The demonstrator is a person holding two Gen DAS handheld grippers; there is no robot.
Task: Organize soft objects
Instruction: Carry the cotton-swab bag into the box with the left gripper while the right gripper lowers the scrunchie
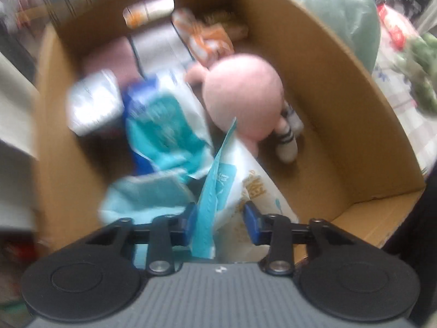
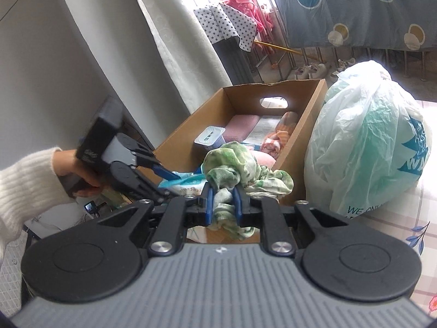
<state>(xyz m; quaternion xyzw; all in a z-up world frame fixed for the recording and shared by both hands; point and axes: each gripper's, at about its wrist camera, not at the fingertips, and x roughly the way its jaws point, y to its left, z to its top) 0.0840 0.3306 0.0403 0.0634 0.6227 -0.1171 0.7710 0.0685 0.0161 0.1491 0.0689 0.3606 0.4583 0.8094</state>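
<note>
Left gripper: hovering over the near end of the open brown cardboard box, blue pads straddling a white-and-teal crinkly plastic pack. Teal edge of the pack is sitting between the jaws, but a gap is showing on the right pad side, so cannot tell whether it is clamping or letting go. View is motion-blurred.

Box contents, left to right: silvery-white foil-like pouch; blue-and-teal glossy soft pack; pale pink round plush toy with grey striped sock-like feet, lying against the right wall; mauve flat pad, grey sheet and orange-white wrappers at the far end.

Right gripper: jaws pinching tight on a green-and-white crumpled knit cloth, holding it bunched above the box's near rim. Cloth is limp, ribbed, draping both sides of the fingers.

Beside box, right: translucent white-green plastic bag, stuffed, wrinkled, sitting on a checked tablecloth just beside the box wall.

Step in hand: likely packing soft items into the box; left is placing or adjusting the pack, right is bringing in the cloth.

Next move: probably left needs to clear out, then right lowers the cloth into free space near the plush toy and opens. Cloth may snag on the pads.
</note>
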